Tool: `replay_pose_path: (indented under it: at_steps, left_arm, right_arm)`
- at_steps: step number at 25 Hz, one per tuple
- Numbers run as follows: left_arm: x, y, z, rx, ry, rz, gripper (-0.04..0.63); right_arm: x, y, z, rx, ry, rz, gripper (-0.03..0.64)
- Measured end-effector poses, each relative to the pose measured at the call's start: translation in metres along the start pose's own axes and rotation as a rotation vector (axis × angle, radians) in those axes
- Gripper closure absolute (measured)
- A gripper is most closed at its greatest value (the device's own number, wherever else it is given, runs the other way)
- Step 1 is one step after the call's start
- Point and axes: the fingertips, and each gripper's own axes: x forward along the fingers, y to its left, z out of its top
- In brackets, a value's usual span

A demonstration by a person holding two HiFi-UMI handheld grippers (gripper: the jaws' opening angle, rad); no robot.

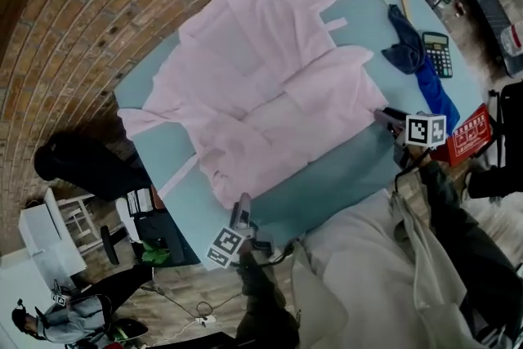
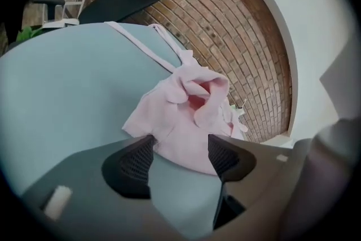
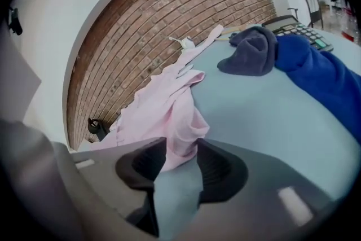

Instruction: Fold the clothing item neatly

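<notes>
While one pink garment [image 1: 270, 86], thin, soft and creased, lies spread over the smooth pale-blue table [image 1: 343, 176], the left gripper [image 2: 180, 149] sits at its near hem. Its two ribbed black jaws stand apart, with a bunched fold lying loose between them. Further right, the right gripper [image 3: 180, 158] is clamped on a gathered corner of the garment. Beyond it lie one crumpled blue cloth [image 1: 413, 53] and one rectangular calculator [image 1: 437, 53].
</notes>
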Motion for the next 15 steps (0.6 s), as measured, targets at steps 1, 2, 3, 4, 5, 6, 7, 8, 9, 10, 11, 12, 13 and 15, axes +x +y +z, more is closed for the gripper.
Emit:
replay_pose_path:
  at_steps: [1, 2, 3, 4, 5, 6, 7, 8, 9, 10, 11, 12, 13, 15]
  left_arm:
    - [0.003, 0.002, 0.005, 0.012, -0.014, 0.009, 0.278]
    - [0.006, 0.005, 0.010, 0.025, -0.030, 0.027, 0.289]
    - [0.008, 0.011, 0.015, 0.034, -0.049, 0.055, 0.330]
    - [0.009, 0.018, 0.020, 0.034, -0.070, 0.087, 0.381]
    - [0.010, 0.024, 0.023, 0.027, -0.092, 0.116, 0.445]
    - [0.010, 0.028, 0.026, 0.021, -0.112, 0.134, 0.502]
    - [0.011, 0.030, 0.029, 0.019, -0.128, 0.145, 0.509]
    - [0.012, 0.031, 0.029, 0.022, -0.137, 0.151, 0.526]
    - [0.012, 0.030, 0.028, 0.028, -0.141, 0.154, 0.554]
    - [0.011, 0.028, 0.026, 0.033, -0.141, 0.154, 0.561]
    - [0.009, 0.027, 0.023, 0.033, -0.138, 0.150, 0.563]
    - [0.006, 0.026, 0.018, 0.030, -0.133, 0.147, 0.563]
    - [0.001, 0.026, 0.013, 0.028, -0.124, 0.144, 0.563]
    - [-0.009, 0.028, 0.001, 0.029, -0.104, 0.144, 0.565]
  right_arm:
    - [0.007, 0.000, 0.003, -0.014, 0.005, -0.005, 0.453]
    - [0.013, 0.000, 0.006, -0.036, 0.012, -0.014, 0.453]
    - [0.018, 0.000, 0.009, -0.057, 0.017, -0.024, 0.472]
    - [0.022, 0.000, 0.011, -0.072, 0.022, -0.029, 0.484]
    - [0.025, 0.001, 0.011, -0.081, 0.027, -0.029, 0.518]
    - [0.027, 0.002, 0.011, -0.085, 0.031, -0.026, 0.552]
    - [0.027, 0.003, 0.011, -0.089, 0.035, -0.022, 0.574]
    - [0.027, 0.005, 0.010, -0.093, 0.036, -0.018, 0.581]
    - [0.025, 0.006, 0.009, -0.098, 0.036, -0.016, 0.584]
    - [0.022, 0.006, 0.007, -0.102, 0.034, -0.015, 0.586]
    - [0.018, 0.006, 0.005, -0.102, 0.032, -0.015, 0.586]
    - [0.013, 0.005, 0.003, -0.098, 0.031, -0.015, 0.586]
    - [0.007, 0.005, -0.001, -0.092, 0.031, -0.014, 0.586]
    - [-0.003, 0.003, -0.009, -0.083, 0.034, -0.015, 0.587]
